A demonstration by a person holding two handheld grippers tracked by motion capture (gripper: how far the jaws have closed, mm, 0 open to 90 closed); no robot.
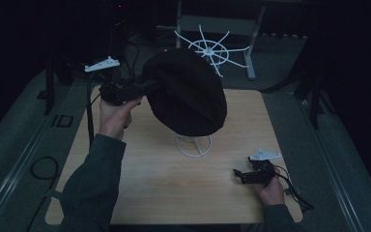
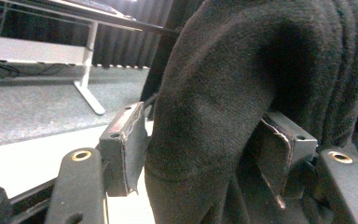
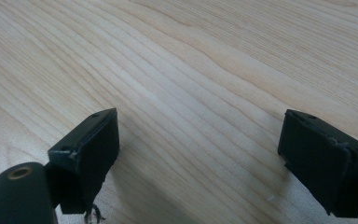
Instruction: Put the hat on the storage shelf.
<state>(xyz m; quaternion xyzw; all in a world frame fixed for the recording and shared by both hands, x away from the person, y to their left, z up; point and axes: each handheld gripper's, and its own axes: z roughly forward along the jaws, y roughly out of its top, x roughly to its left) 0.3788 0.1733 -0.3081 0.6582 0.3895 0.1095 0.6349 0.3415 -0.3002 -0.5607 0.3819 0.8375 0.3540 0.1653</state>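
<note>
Fabric of a black knitted hat fills the middle of the high view, where the hat sits draped over a white wire stand on the wooden table. The left gripper is at the hat's left edge, raised above the table, with the person's left hand below it. In the left gripper view the hat comes down between the 2 jaws: a thick fold of its brim lies between the pads, and both pads press against the cloth, so this gripper is closed on the hat's edge with only the fold's thickness left between the jaws.

The right gripper is well apart from the hat, low near the table's front right corner, held by the right hand. In the right gripper view its jaws stand wide apart over bare wood, and nothing is between them.

A second white wire frame with spokes is behind the hat, beyond the far edge of the table.
</note>
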